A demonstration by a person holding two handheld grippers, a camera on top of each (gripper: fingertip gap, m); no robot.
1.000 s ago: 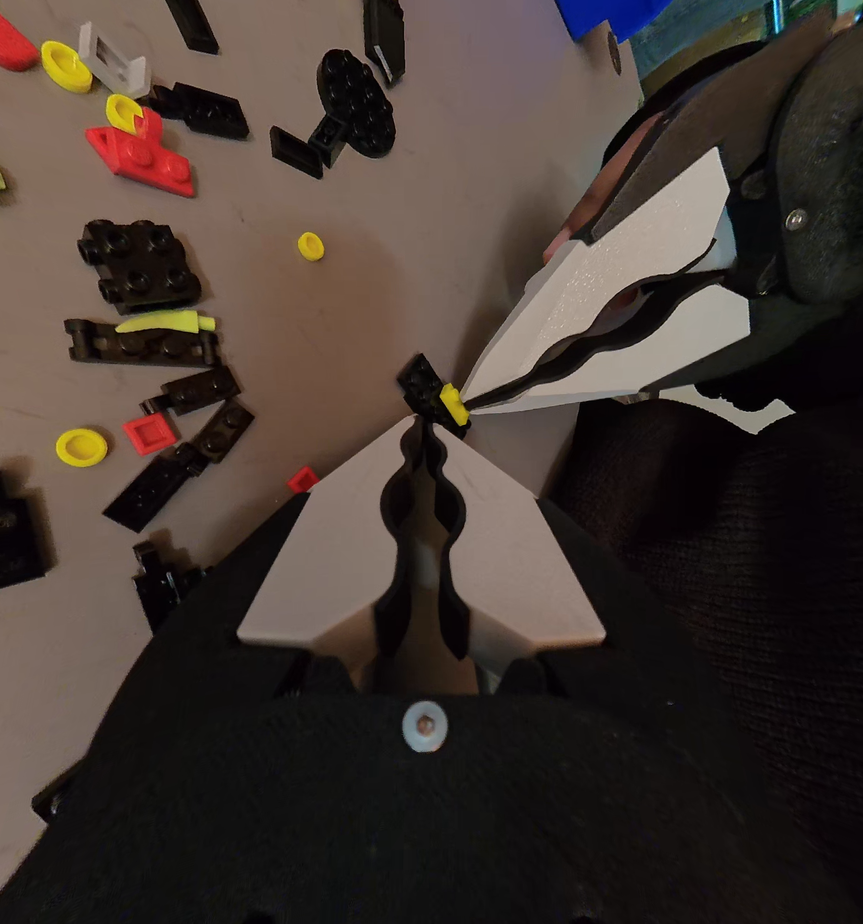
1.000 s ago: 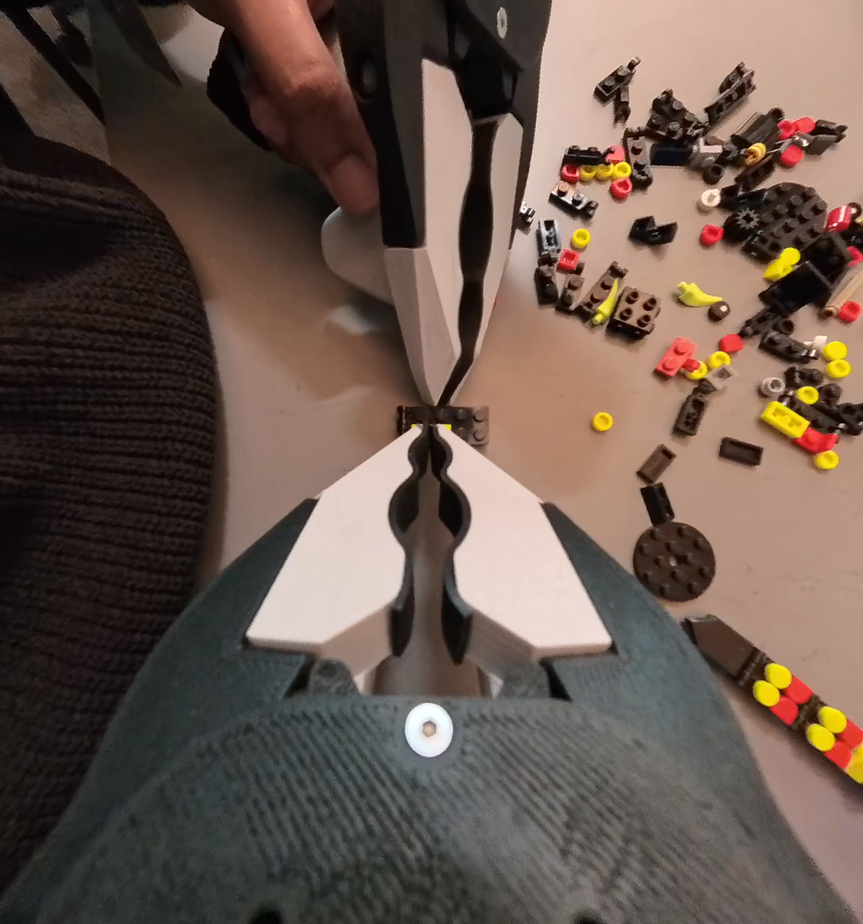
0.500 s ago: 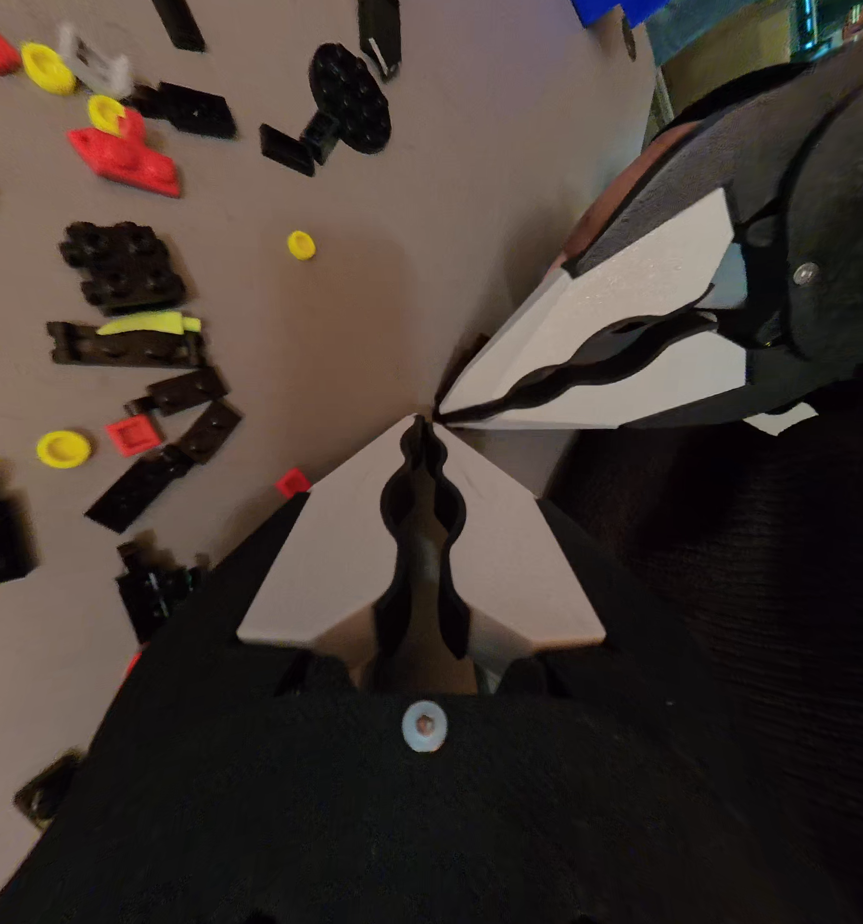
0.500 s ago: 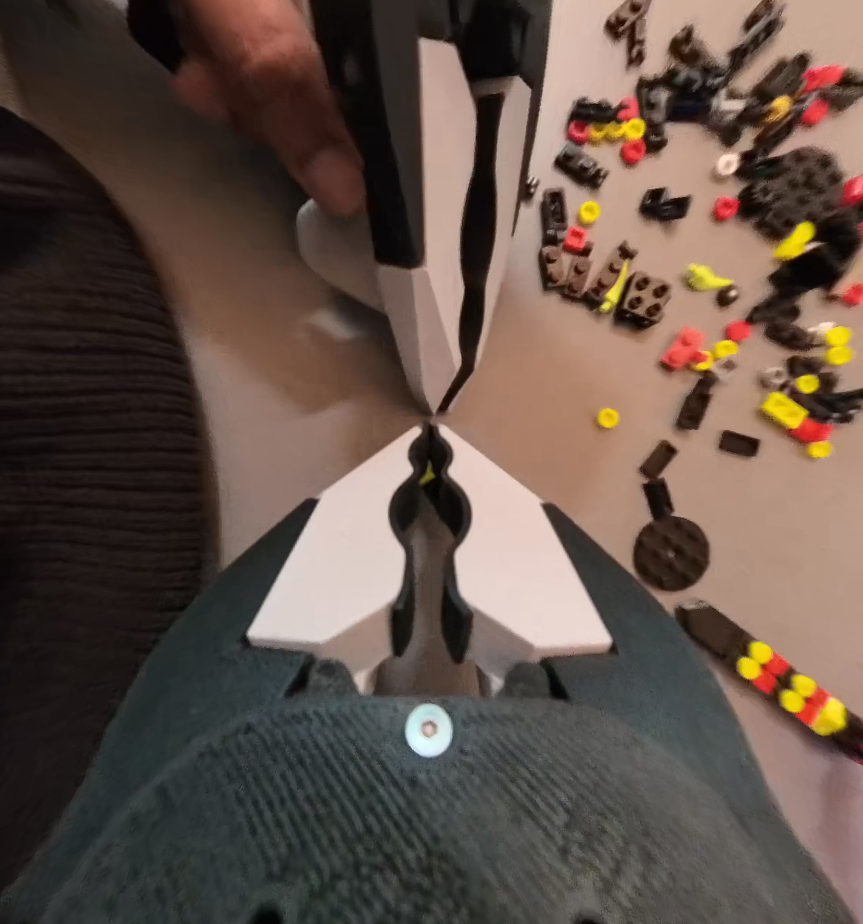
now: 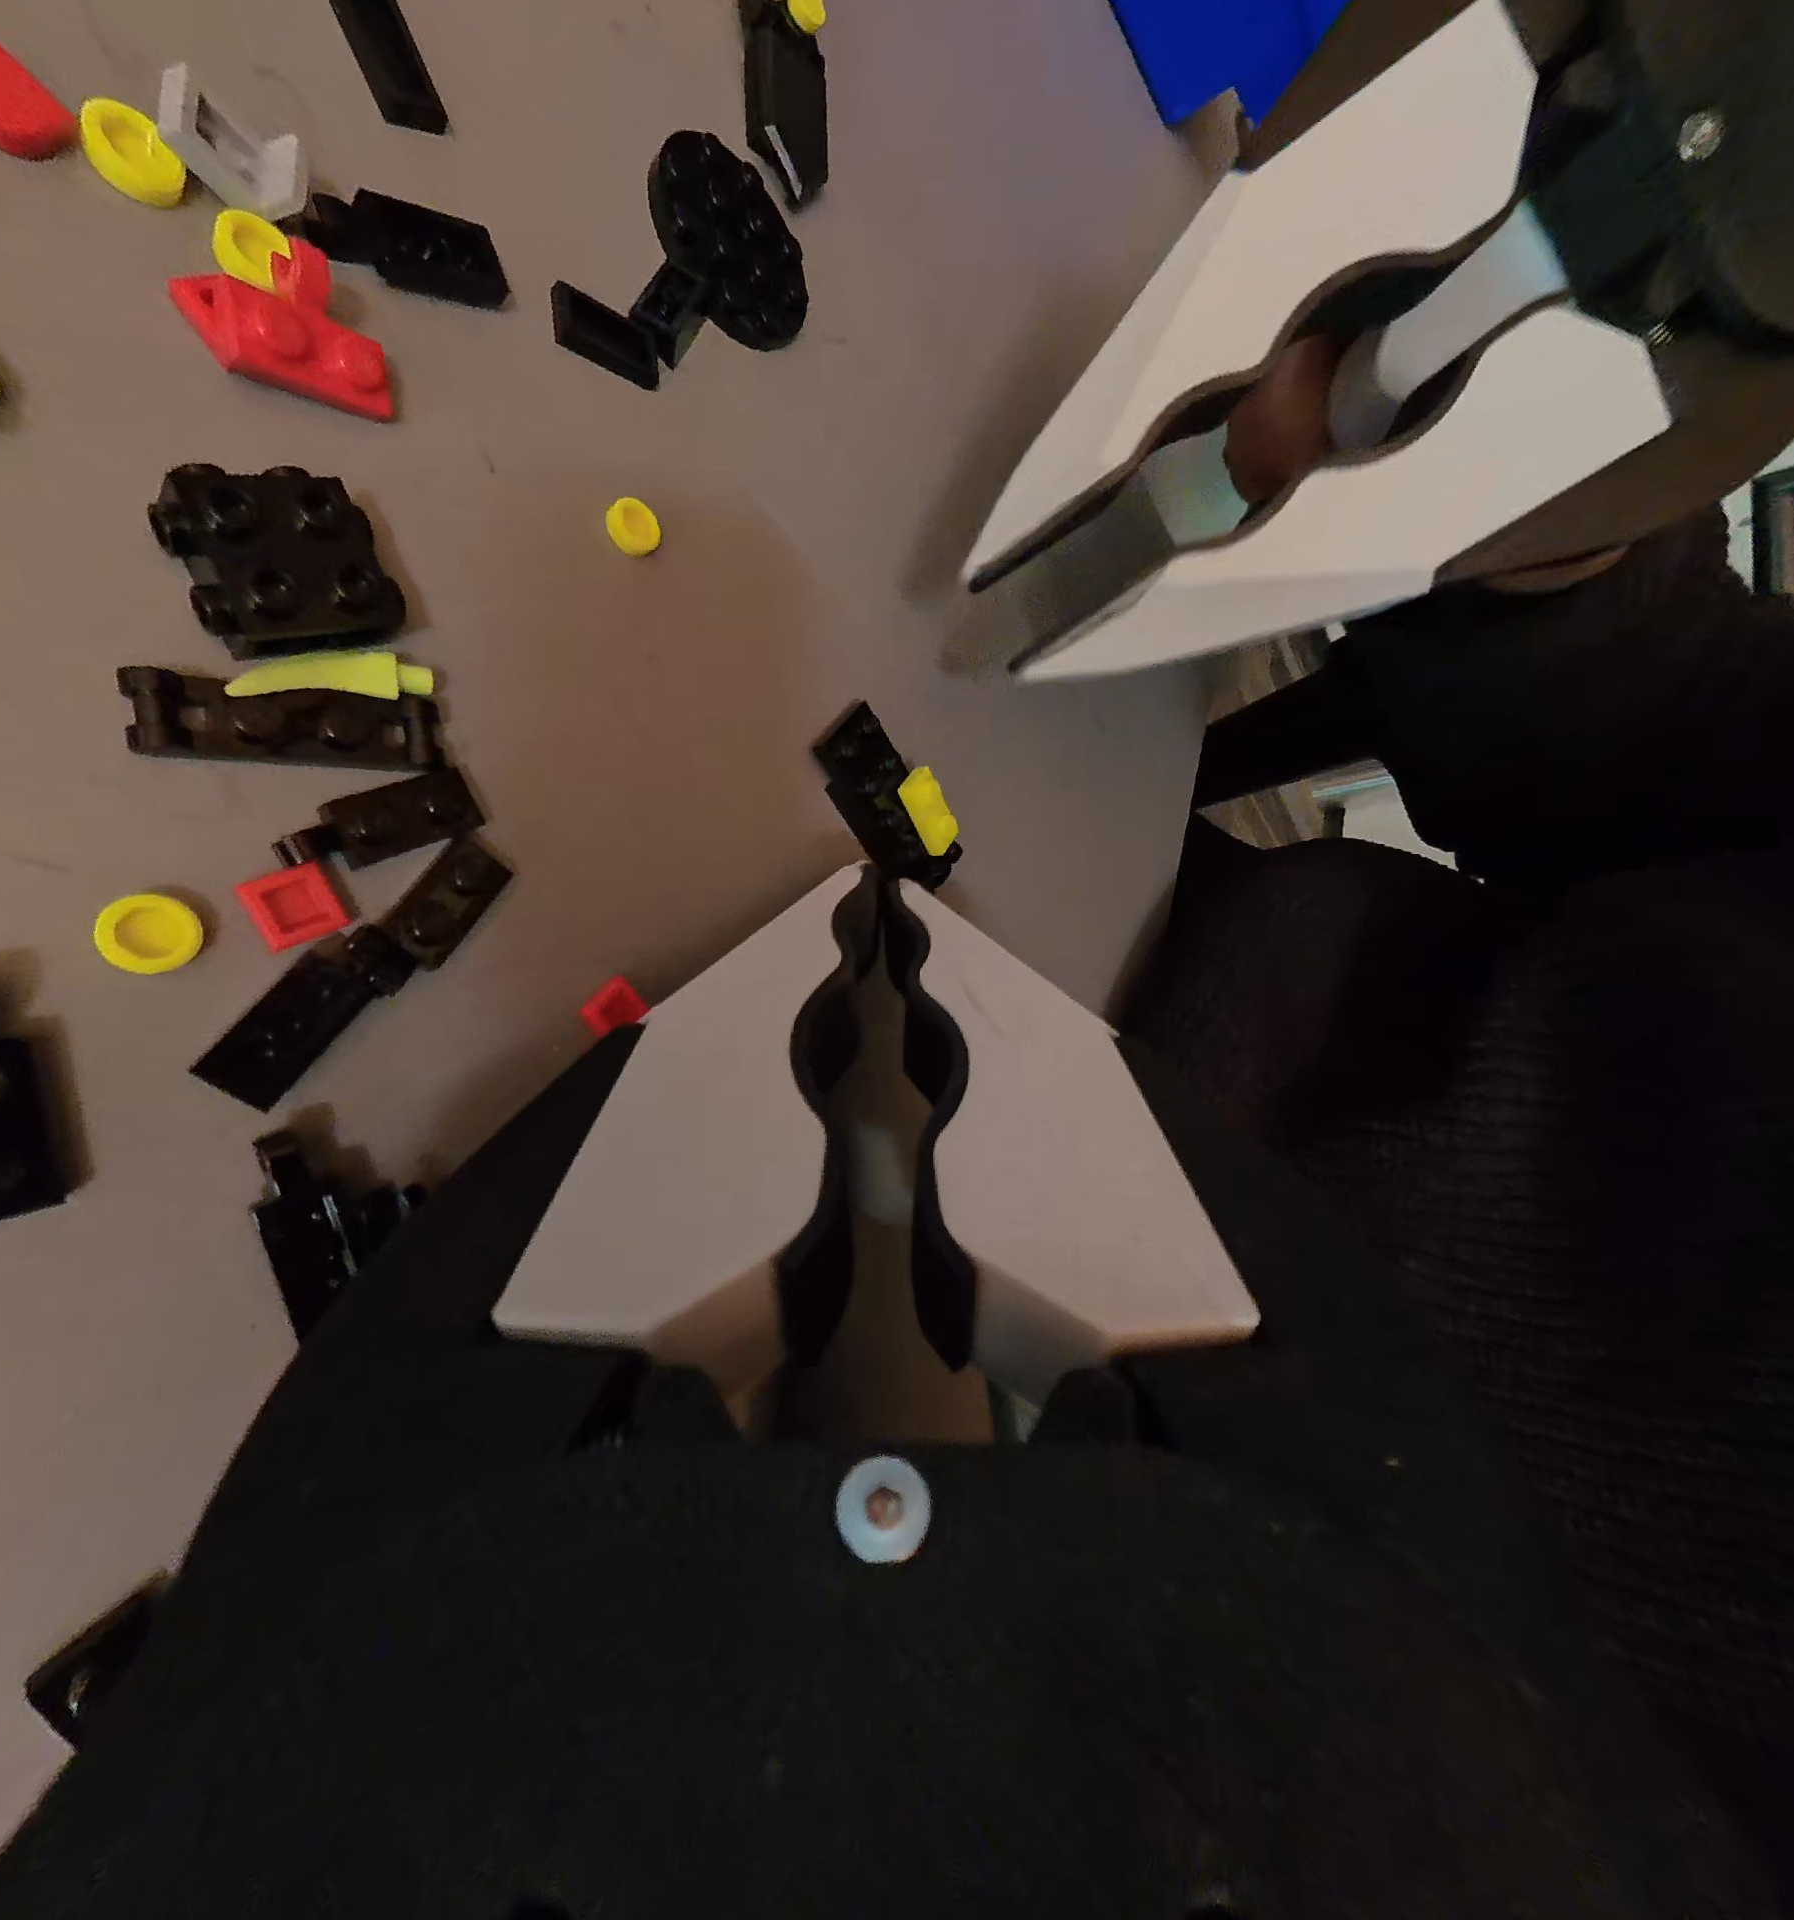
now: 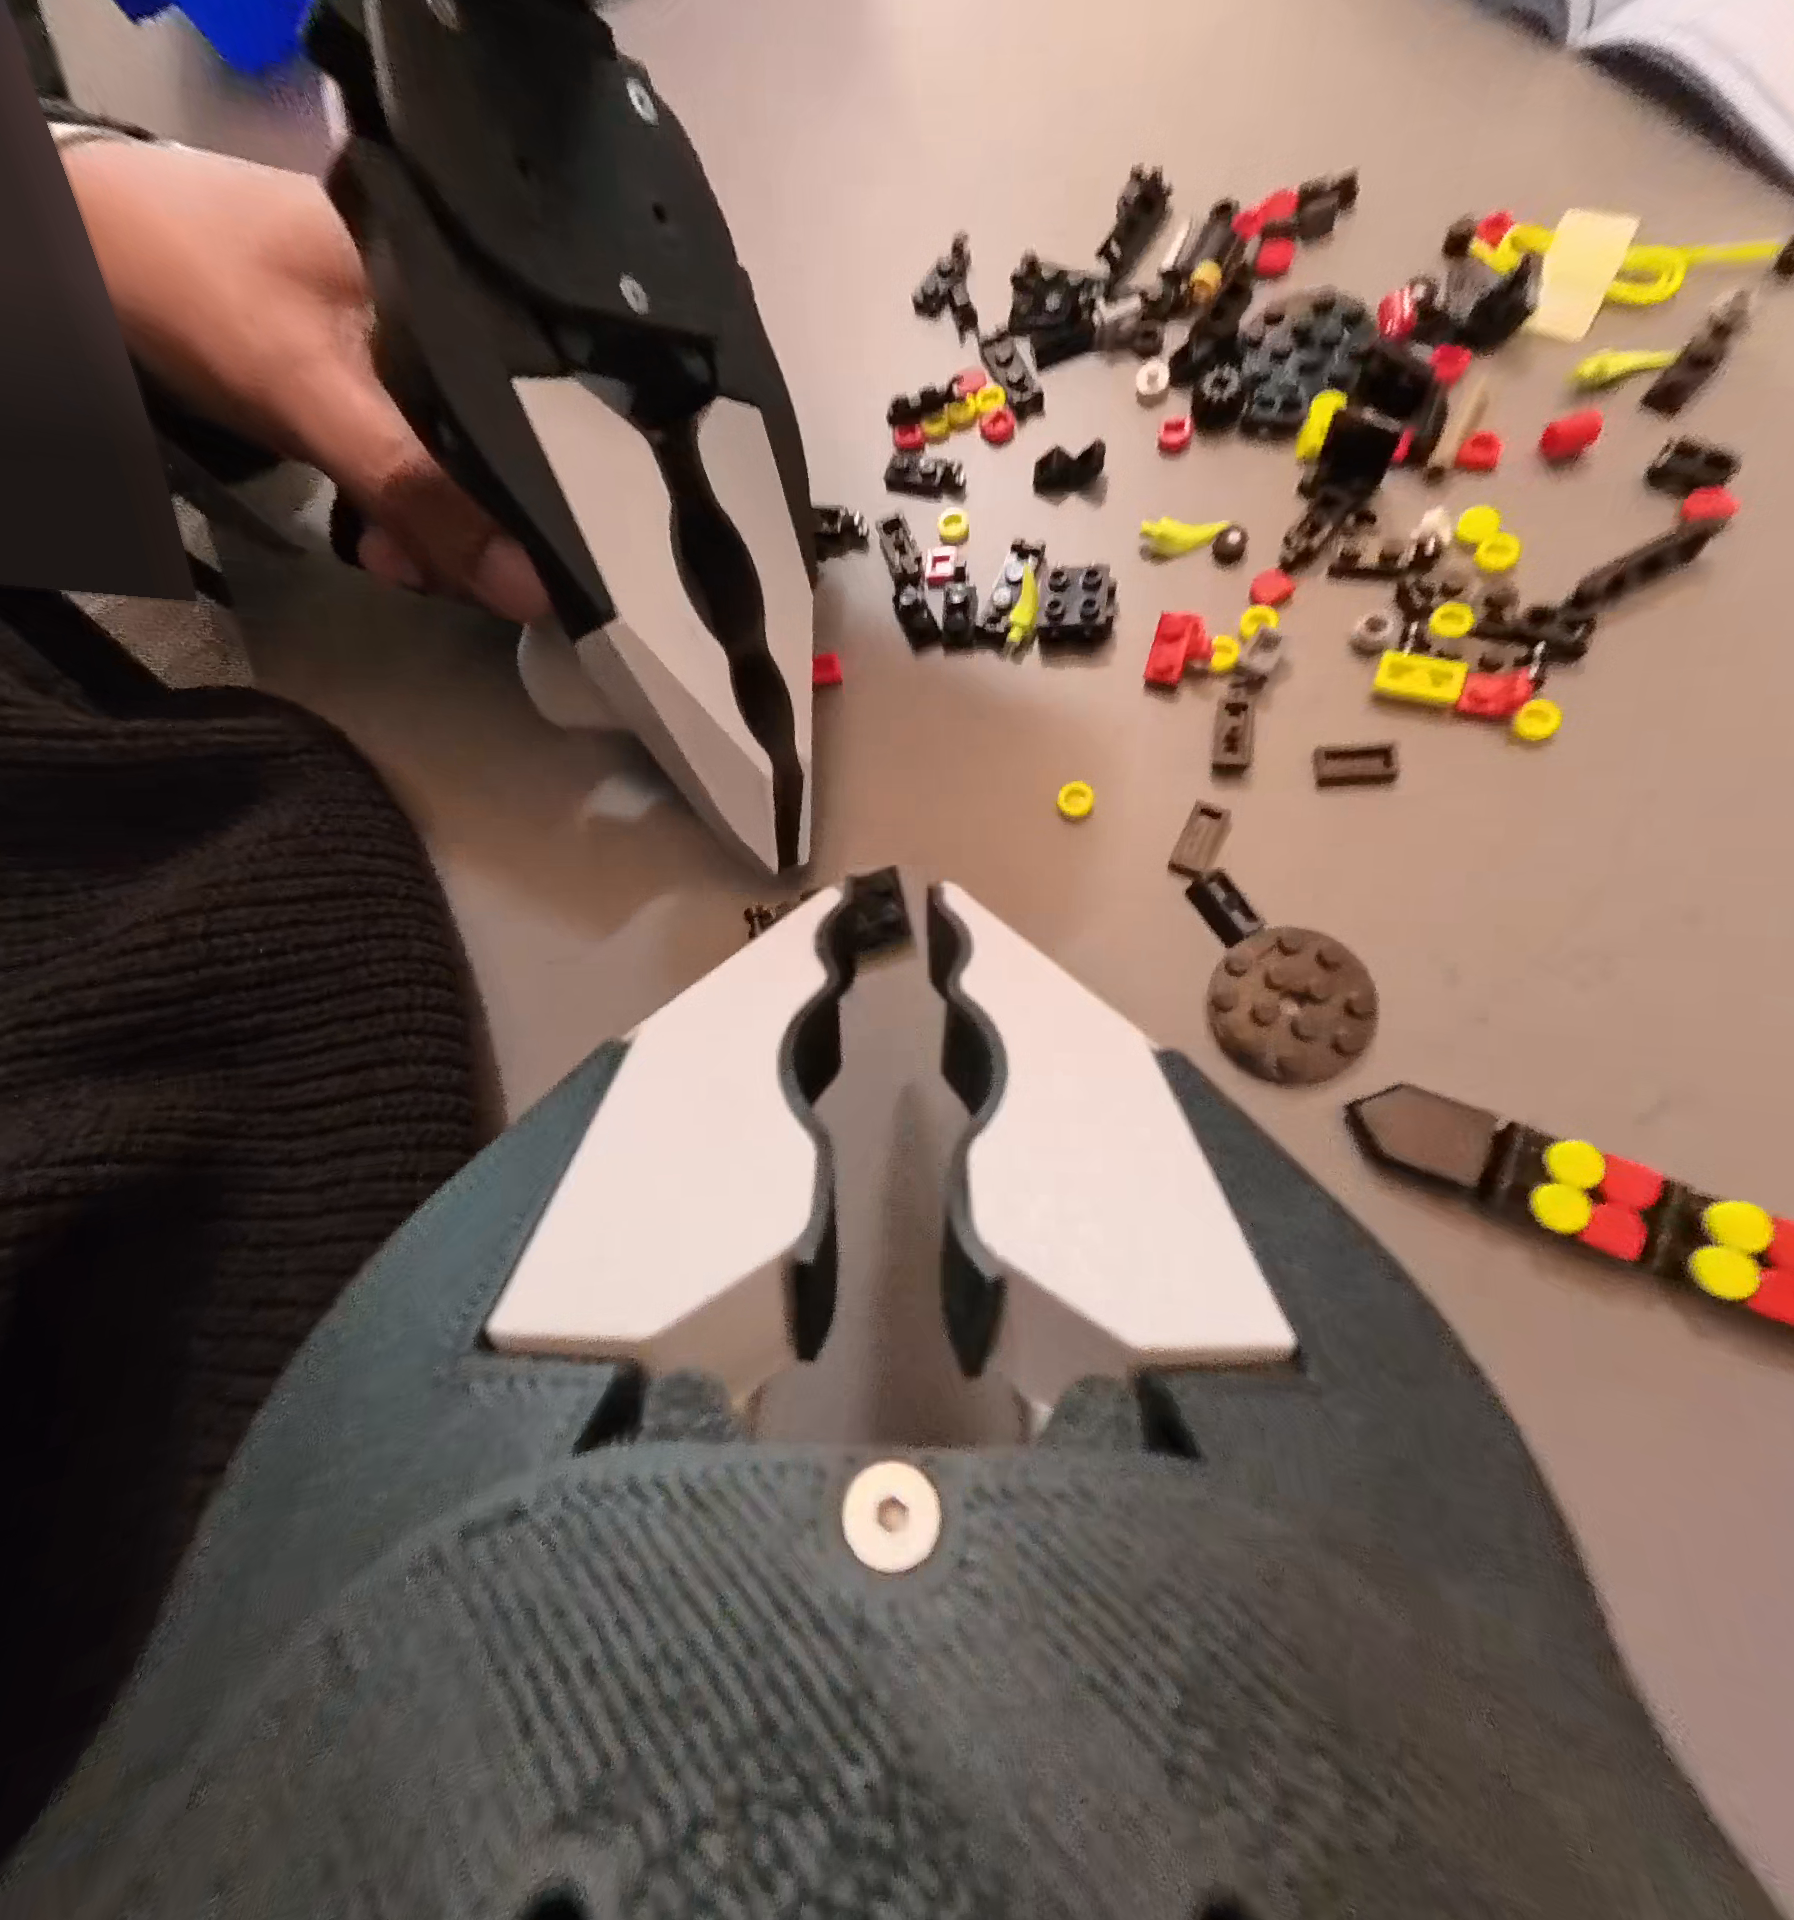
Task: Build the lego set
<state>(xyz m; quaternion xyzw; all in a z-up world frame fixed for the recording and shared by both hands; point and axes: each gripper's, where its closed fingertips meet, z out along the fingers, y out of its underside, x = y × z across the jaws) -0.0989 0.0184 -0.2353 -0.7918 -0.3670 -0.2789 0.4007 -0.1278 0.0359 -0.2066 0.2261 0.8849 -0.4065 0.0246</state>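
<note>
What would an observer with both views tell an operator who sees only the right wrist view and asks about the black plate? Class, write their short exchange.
Operator: My right claw half hides the plate. Is anything on it?
Observer: Yes, a yellow piece sits on it, toward the end that the left claw pinches.
Operator: Is my right claw touching the plate?
Observer: No. The left wrist view shows the right claw open and well apart from the plate.
</note>
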